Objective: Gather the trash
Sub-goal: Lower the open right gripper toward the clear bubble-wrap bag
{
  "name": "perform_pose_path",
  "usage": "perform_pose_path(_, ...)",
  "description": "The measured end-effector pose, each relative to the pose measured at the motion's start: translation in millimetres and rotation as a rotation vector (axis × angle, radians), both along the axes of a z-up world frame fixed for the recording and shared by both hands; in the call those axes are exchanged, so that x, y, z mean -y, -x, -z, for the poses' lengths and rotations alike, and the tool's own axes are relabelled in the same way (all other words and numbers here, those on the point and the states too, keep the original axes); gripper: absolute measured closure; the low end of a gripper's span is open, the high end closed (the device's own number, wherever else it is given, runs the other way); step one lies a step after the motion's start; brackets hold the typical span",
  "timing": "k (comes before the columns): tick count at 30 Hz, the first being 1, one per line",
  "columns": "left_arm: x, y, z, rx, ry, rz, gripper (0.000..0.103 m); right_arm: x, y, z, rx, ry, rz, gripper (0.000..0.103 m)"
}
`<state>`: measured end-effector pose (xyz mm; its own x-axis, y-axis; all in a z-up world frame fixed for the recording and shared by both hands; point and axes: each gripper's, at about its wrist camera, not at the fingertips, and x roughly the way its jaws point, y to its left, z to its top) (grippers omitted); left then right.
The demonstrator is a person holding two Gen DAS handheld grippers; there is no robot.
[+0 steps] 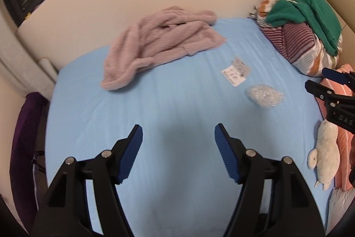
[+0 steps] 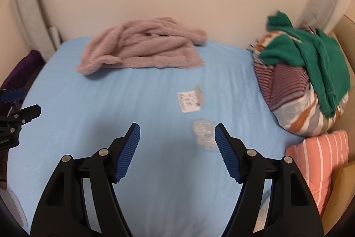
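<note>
Blue-padded left hand-held gripper [image 1: 178, 129] and right hand-held gripper [image 2: 177, 129] — agape, empty.

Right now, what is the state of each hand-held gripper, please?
Left hand-held gripper: open, holding nothing.
Right hand-held gripper: open, holding nothing.

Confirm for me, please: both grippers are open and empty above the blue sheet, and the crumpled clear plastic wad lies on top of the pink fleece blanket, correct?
Not quite. The clear plastic wad lies on the bare blue sheet, beside the printed paper slip and well apart from the pink fleece blanket, as the left wrist view shows. The rest holds: the left gripper and right gripper are open and empty.
</note>
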<state>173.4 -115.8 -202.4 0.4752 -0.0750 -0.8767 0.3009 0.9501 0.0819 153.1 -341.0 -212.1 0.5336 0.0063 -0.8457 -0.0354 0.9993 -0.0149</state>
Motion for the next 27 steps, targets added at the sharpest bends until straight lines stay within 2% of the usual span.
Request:
perform_pose_path(4,49.8,-18.9,36.4,-0.032,0.017,0.035,0.035,32.8,-19.9,42.9,-0.031,-0.003,0.05,0.035)
perform_pose_path(10,95.6,-33.0,87.4,-0.082,0.011,0.06,0.035,66.0,-38.7,99.6,-0.049,-0.011,0.096,0.035)
perform_pose_path(18,130.7,-50.6,154.7,-0.109,-0.03,0.078,0.035,83.2,-65.5,178.3,-0.092,-0.022,0.119,0.035)
perform_pose_path(23,144.3,-61.3,181.0,-0.106,-0.045,0.084,0.035,89.9,-77.7,225.3,-0.139,-0.025,0.128,0.035)
perform_pose_path(27,155.7,-68.7,195.6,-0.107,-0.053,0.093,0.035,92.8,-80.1,246.6,-0.155,-0.029,0.123,0.036)
